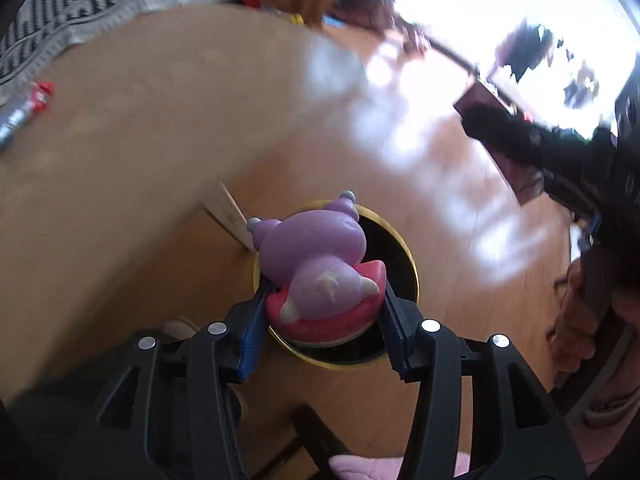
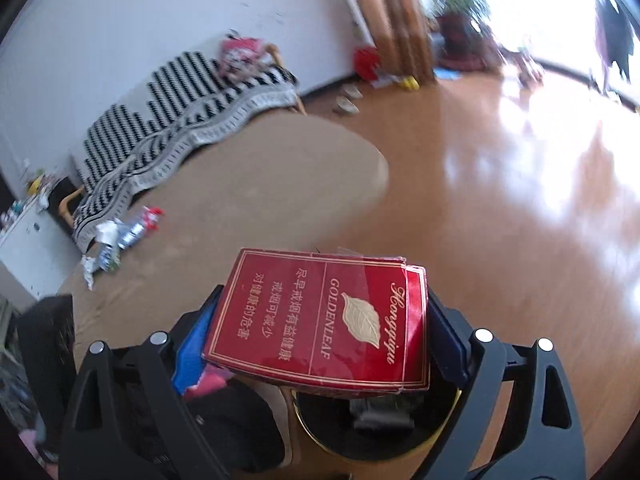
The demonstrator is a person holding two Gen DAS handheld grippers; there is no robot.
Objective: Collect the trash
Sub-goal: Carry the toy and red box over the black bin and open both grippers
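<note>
1. My left tool [image 1: 324,312] grips a purple and pink toy figure [image 1: 320,272] at its pink base, directly above the black bin [image 1: 400,256] with the gold rim.
2. The figure's long axis runs away from the tool; its head points outward.
3. My right tool [image 2: 324,320] clamps a red cigarette pack [image 2: 320,320] by its short ends, lying crosswise, face up, over the bin.
4. More wrappers [image 2: 120,236] lie on the worktop [image 2: 260,184].

The bin [image 1: 404,252] mouth is open from above, but the toy [image 1: 316,276] in the left tongs [image 1: 324,320] hangs right over it and covers most of the opening. The tabletop [image 1: 160,128] edge and its leg [image 1: 228,216] crowd the bin on one side. The floor [image 1: 460,208] on the other side is bare. Bottle and wrappers [image 2: 120,236] clutter the tabletop's far edge.
</note>
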